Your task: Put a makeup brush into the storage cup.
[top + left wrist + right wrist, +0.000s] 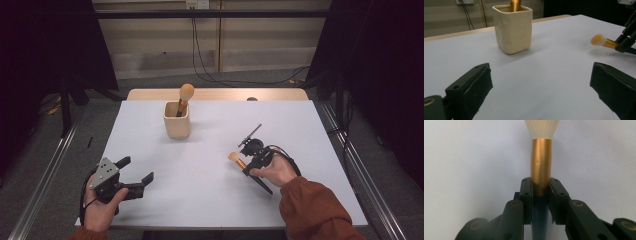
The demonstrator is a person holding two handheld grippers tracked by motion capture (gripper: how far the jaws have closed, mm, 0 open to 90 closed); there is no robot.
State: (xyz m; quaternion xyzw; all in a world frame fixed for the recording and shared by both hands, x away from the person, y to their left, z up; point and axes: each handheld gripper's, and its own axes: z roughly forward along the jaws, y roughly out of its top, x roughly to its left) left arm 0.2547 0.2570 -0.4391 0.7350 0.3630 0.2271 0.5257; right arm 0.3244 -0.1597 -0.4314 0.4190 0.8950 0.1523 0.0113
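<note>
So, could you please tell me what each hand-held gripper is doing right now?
Left hand-held gripper: open, empty.
Right hand-held gripper: shut on the brush.

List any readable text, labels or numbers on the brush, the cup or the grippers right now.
None can be read: the cream cup, the gold-collared brush clamped in the right gripper, the second brush standing in the cup, and the open left gripper carry no visible lettering.

A white tabletop (200, 180) with a wooden far edge (217, 94) stands on grey floor (150, 80). Behind it runs a beige wall (160, 35) with a socket (197, 4) and black cables (200, 60). Dark curtains (45, 45) flank both sides.
</note>
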